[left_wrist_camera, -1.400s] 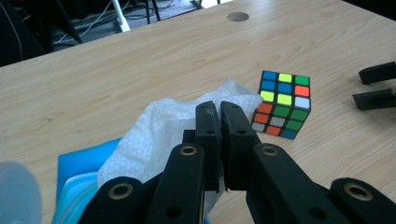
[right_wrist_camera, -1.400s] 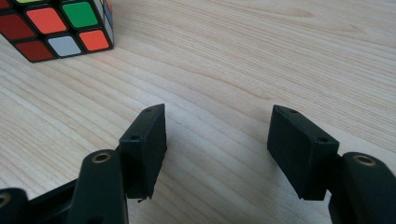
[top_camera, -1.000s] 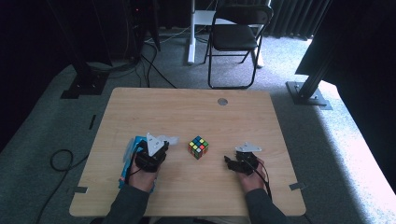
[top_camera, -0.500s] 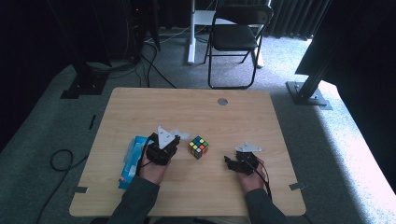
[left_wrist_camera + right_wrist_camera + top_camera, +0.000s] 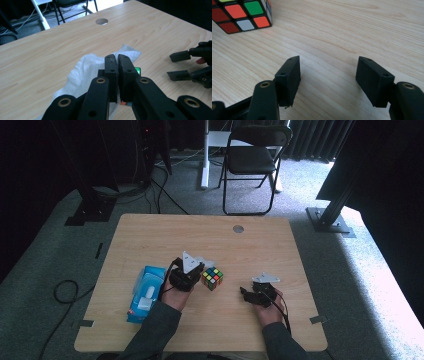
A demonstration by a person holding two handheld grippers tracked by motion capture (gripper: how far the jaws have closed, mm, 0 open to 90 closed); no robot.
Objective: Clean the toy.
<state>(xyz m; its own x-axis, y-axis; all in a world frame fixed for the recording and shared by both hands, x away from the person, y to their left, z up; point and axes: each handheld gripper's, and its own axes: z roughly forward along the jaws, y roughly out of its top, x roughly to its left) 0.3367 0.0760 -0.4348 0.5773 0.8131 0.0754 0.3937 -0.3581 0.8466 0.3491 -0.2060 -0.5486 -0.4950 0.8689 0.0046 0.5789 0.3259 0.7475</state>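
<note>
A scrambled Rubik's cube (image 5: 212, 278) sits mid-table, between my two grippers. My left gripper (image 5: 201, 268) is just left of the cube and shut on a white tissue (image 5: 204, 262). In the left gripper view the tissue (image 5: 85, 67) spreads out around the shut left gripper (image 5: 116, 65). A green corner of the cube (image 5: 137, 69) peeks out behind the jaws. My right gripper (image 5: 244, 294) rests on the table right of the cube, open with nothing between its fingers. In its own view the right gripper (image 5: 327, 66) stands over bare wood, with the cube (image 5: 242, 15) at the top left.
A blue tissue pack (image 5: 145, 292) lies on the wooden table (image 5: 150, 235), left of my left hand. A round hole (image 5: 238, 228) is near the table's far edge. A black folding chair (image 5: 255, 160) stands beyond the table. My right gripper (image 5: 170, 65) shows at the right of the left gripper view.
My left gripper has moved right from over the blue tissue pack to beside the cube, bringing the white tissue along. The right gripper has stayed where it was.
</note>
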